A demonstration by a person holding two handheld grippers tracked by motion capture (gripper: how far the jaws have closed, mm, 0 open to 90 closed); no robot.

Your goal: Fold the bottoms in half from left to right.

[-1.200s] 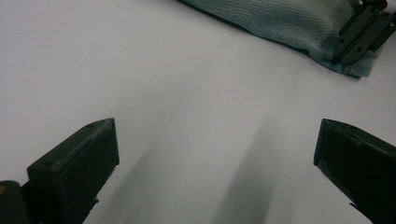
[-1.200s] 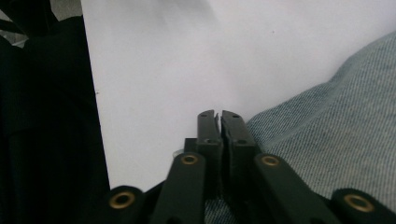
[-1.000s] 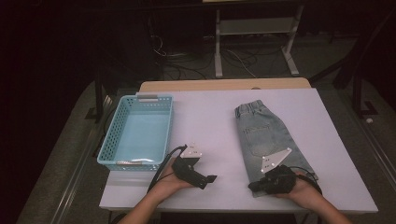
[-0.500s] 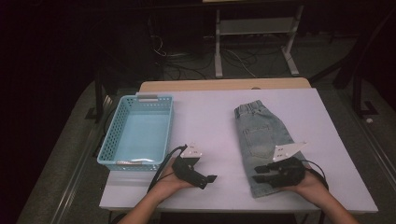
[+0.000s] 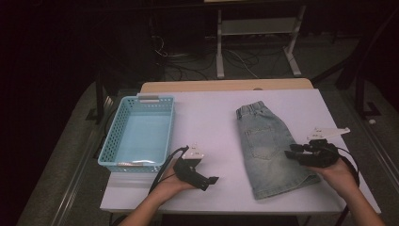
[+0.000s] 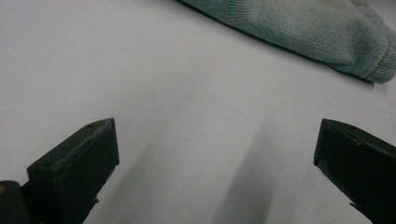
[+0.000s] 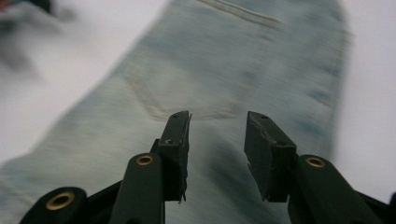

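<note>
At table's right half: shorts (image 5: 271, 148) flat, long axis running away from person. Right gripper (image 5: 291, 154) at their right edge, over denim — jaws just opened, partly spread, nothing between. Left gripper (image 5: 212, 180) spread wide, idle, farther off.

Dim lab: floor cables (image 5: 188, 63), metal stand (image 5: 256, 35)

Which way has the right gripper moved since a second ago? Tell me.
Yes. The right gripper has shifted rightward and farther up the denim shorts, from their near hem toward their right edge, jaws just opened, nothing between them.
</note>
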